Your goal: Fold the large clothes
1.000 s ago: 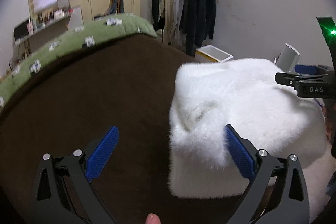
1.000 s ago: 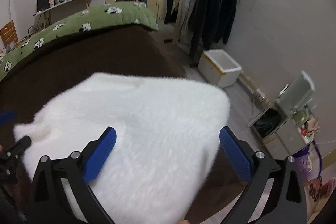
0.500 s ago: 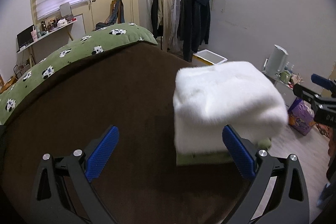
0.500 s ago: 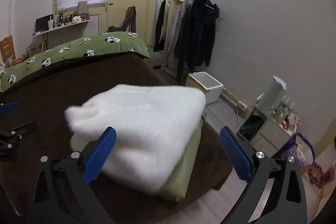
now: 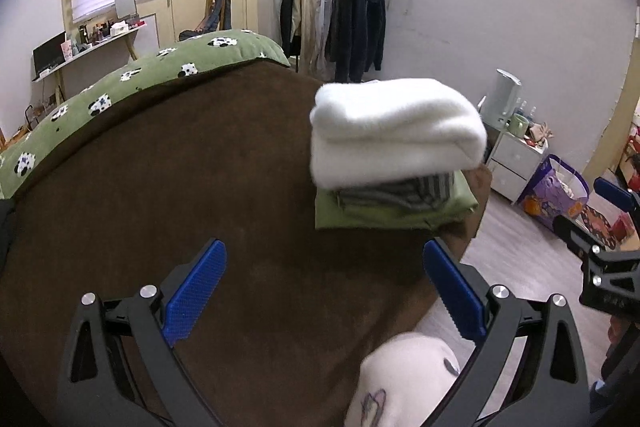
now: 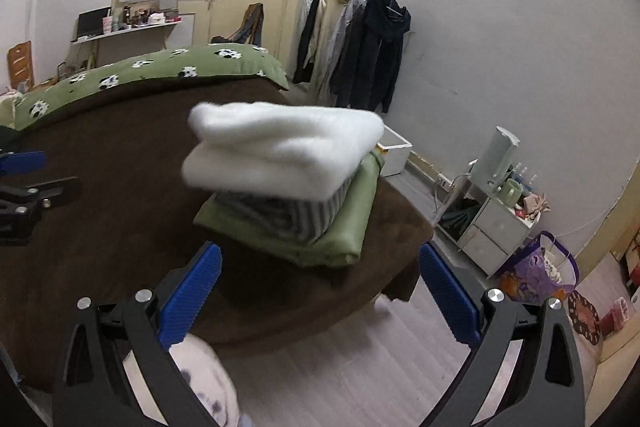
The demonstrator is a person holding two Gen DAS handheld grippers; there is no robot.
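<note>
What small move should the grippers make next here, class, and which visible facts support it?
Probably draw both away and turn to another garment. The folded white fleece already lies on the striped garment and green garment at the brown bed's corner, and the left gripper and right gripper are open, holding nothing.

Clothes rack (image 5: pixel 336 23) against the wall, green cow-print duvet (image 5: pixel 132 83), white bedside drawers (image 6: pixel 494 227), purple bag (image 6: pixel 538 269)

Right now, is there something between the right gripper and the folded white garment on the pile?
Nothing visible: only bare brown blanket lies between the open right gripper and the white garment topping the pile.
</note>
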